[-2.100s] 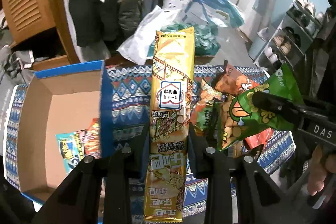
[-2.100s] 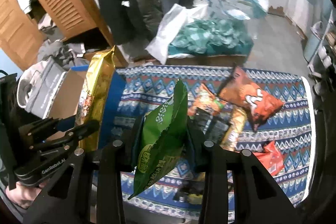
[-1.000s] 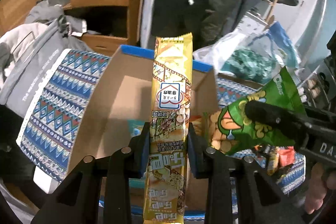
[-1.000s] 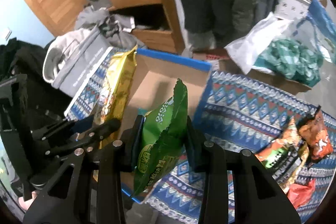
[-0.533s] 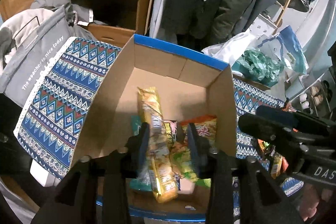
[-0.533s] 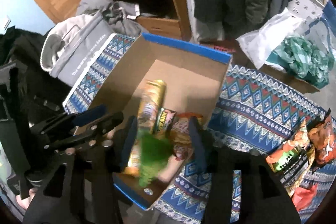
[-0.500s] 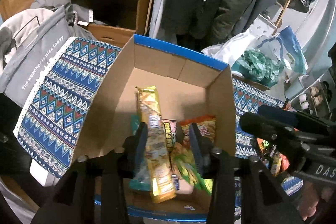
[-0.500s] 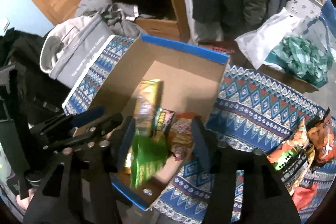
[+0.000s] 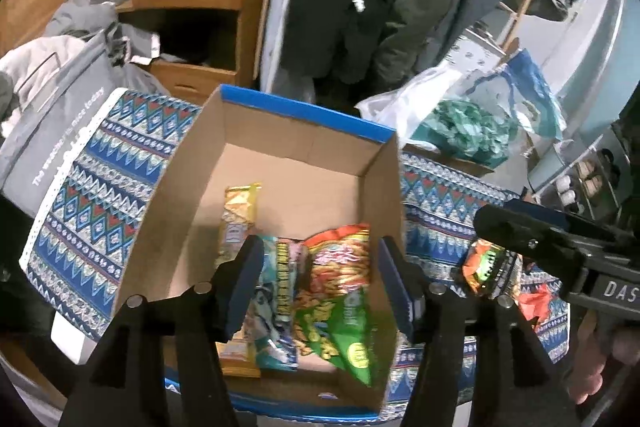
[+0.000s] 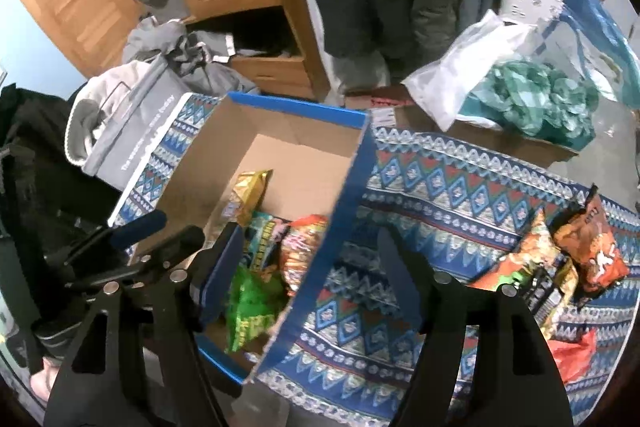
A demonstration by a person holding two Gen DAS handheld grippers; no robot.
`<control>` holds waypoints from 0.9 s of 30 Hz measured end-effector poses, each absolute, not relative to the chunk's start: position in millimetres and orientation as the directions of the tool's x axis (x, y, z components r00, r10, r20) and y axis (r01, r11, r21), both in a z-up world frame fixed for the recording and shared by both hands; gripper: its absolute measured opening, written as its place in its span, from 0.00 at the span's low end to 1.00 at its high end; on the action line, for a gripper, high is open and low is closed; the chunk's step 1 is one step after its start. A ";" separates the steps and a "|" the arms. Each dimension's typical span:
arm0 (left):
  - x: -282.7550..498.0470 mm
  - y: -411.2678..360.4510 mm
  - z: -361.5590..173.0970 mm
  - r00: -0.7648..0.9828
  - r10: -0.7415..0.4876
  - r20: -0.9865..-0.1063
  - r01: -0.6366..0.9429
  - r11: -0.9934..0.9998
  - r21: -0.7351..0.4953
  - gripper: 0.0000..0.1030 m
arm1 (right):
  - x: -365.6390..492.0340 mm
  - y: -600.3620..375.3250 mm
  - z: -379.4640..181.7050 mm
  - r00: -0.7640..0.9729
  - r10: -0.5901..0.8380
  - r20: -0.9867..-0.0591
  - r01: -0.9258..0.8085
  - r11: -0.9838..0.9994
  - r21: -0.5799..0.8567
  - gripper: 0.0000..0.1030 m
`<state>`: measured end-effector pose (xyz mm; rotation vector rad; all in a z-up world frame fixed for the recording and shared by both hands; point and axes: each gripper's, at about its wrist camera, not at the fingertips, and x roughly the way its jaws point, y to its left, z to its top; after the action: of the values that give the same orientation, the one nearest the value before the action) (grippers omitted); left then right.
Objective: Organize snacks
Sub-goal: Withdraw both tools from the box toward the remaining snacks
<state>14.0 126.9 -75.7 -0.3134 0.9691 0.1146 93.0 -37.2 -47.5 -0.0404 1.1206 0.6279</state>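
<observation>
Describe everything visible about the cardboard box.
The cardboard box is open-topped, plain brown inside with a blue outside and rim. It sits on the patterned cloth. Inside lie a long yellow packet, a green bag, an orange-red bag and a teal packet, piled toward the near side; the far floor is bare.
</observation>
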 end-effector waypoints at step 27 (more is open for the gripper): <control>35.3 -21.3 -83.4 0.504 -0.170 -0.847 0.037 0.984 -0.176 0.67 | 82.7 -216.0 -63.6 0.359 0.302 -0.883 -0.245 0.944 0.222 0.76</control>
<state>35.3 -21.3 -83.4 -0.1415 1.0361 -0.1256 82.7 -216.0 -63.6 0.0554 1.1505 0.3527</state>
